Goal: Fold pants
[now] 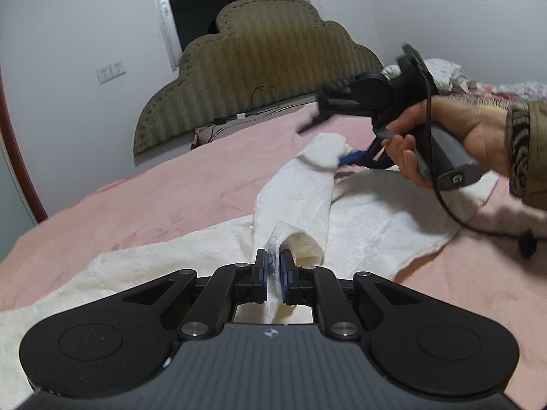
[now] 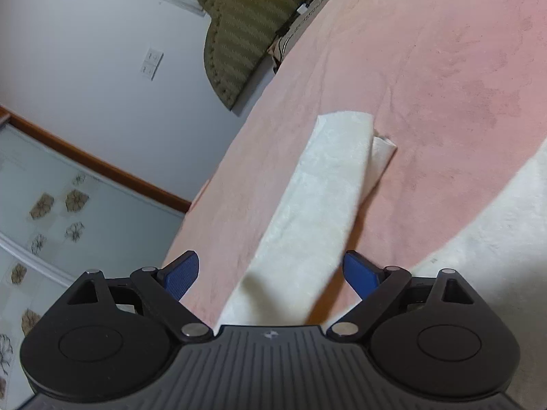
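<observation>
White pants (image 1: 369, 225) lie spread on the pink bed cover (image 1: 154, 198). One leg is folded into a narrow strip (image 1: 297, 198) that runs away from me. My left gripper (image 1: 273, 266) is low at the near end of that strip, its blue pads pinching a fold of the white cloth. A hand (image 1: 461, 130) holds my right gripper (image 1: 324, 143) at the strip's far end, jaws apart. In the right wrist view the right gripper (image 2: 271, 270) is open, and the strip (image 2: 328, 184) passes between its fingers (image 2: 362, 273) without touching them.
A striped olive headboard (image 1: 266, 68) stands against the white wall behind the bed. Cables and a charger (image 1: 241, 116) lie at its foot. Patterned bedding (image 1: 478, 85) is piled at the back right. A black cable (image 1: 444, 205) trails from the right gripper over the pants.
</observation>
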`<state>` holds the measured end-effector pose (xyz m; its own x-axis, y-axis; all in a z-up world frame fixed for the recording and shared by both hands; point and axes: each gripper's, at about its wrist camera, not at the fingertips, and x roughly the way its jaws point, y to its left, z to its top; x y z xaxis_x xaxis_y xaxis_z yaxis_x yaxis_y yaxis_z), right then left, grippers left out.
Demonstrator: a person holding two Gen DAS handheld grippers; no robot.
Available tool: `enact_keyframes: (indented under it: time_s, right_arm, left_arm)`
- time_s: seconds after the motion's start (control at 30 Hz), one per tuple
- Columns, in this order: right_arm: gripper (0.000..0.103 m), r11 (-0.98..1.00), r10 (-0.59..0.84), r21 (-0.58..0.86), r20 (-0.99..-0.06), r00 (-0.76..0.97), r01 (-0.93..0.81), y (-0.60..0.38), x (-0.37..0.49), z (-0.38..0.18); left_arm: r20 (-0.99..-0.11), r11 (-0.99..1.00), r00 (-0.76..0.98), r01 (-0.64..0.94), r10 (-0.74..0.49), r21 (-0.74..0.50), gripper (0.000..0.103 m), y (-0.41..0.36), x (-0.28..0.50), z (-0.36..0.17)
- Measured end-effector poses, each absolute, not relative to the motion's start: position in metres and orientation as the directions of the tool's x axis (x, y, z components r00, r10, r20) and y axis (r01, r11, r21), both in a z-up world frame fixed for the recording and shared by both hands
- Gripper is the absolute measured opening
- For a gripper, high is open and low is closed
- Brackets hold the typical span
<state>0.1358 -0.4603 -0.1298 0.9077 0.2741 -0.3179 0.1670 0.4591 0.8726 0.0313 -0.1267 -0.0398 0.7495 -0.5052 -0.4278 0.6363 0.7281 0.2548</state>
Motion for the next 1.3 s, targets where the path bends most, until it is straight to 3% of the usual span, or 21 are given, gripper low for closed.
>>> enact_keyframes:
  time_s: [0.03,0.07,0.1,0.3,0.43,0.5,0.53,0.57,0.7,0.8,0.87,0.93,1.0,1.13,1.23,1.3]
  right_arm:
    - [0.040,0.434,0.267,0.885,-0.304,0.915,0.167,-0.462,0.135,-0.133]
    - [0.022,0.412,0.265,0.899,-0.277,0.924,0.151,-0.463,0.132,-0.135]
    - [0.019,0.390,0.268,0.913,-0.237,0.934,0.120,-0.465,0.132,-0.139]
    - [0.022,0.397,0.296,0.898,-0.319,0.900,0.188,-0.464,0.153,-0.144]
    - [0.048,0.324,0.269,0.923,-0.300,0.915,0.207,-0.469,0.170,-0.149]
    - [0.048,0.343,0.253,0.917,-0.300,0.920,0.205,-0.469,0.177,-0.145]
    - [0.030,0.380,0.238,0.900,-0.317,0.918,0.212,-0.468,0.179,-0.142]
    - [0.003,0.420,0.223,0.879,-0.340,0.914,0.224,-0.466,0.181,-0.138]
    - [0.003,0.470,0.196,0.860,-0.320,0.927,0.197,-0.473,0.186,-0.104]
    - [0.003,0.504,0.141,0.864,-0.094,0.986,0.010,-0.477,0.165,-0.039]
    - [0.003,0.592,0.086,0.800,0.059,0.995,-0.099,-0.479,0.126,0.004]
    - [0.003,0.642,0.040,0.759,0.111,0.993,-0.111,-0.481,0.079,0.025]
    - [0.003,0.674,-0.026,0.738,0.065,0.998,-0.030,-0.484,0.033,0.020]
    - [0.003,0.648,-0.183,0.721,-0.166,0.969,0.246,-0.497,-0.044,-0.033]
    - [0.004,0.535,-0.192,0.756,-0.326,0.926,0.377,-0.509,-0.073,-0.081]
    - [0.004,0.500,-0.189,0.760,-0.372,0.909,0.415,-0.503,-0.073,-0.099]
  left_arm:
    - [-0.431,0.734,0.745,0.638,-0.510,0.235,0.013,-0.124,0.033,-0.038]
    - [-0.436,0.738,0.739,0.639,-0.513,0.215,0.013,-0.122,0.034,-0.037]
    - [-0.443,0.739,0.733,0.643,-0.517,0.201,0.013,-0.121,0.036,-0.036]
    - [-0.455,0.740,0.730,0.642,-0.510,0.201,0.013,-0.121,0.035,-0.038]
    - [-0.461,0.739,0.732,0.639,-0.501,0.213,0.013,-0.124,0.037,-0.039]
    - [-0.462,0.743,0.734,0.636,-0.498,0.208,0.013,-0.124,0.038,-0.038]
    - [-0.460,0.747,0.736,0.633,-0.497,0.205,0.012,-0.123,0.038,-0.037]
    - [-0.456,0.752,0.742,0.626,-0.492,0.207,0.012,-0.123,0.040,-0.035]
    - [-0.387,0.800,0.822,0.534,-0.417,0.272,0.006,-0.132,0.063,-0.016]
    - [-0.212,0.906,0.926,0.358,-0.313,0.226,0.007,-0.120,0.076,0.023]
    - [-0.126,0.915,0.927,0.371,-0.354,0.161,0.008,-0.109,0.067,0.040]
    - [-0.122,0.868,0.901,0.434,-0.417,0.240,0.007,-0.117,0.048,0.035]
    - [-0.189,0.777,0.855,0.518,-0.482,0.358,0.007,-0.135,0.027,0.009]
    - [-0.440,0.616,0.682,0.726,-0.584,0.307,0.008,-0.155,0.007,-0.047]
    - [-0.461,0.583,0.686,0.725,-0.563,0.367,0.008,-0.162,-0.004,-0.063]
    - [-0.449,0.592,0.687,0.724,-0.571,0.355,0.008,-0.158,-0.005,-0.057]
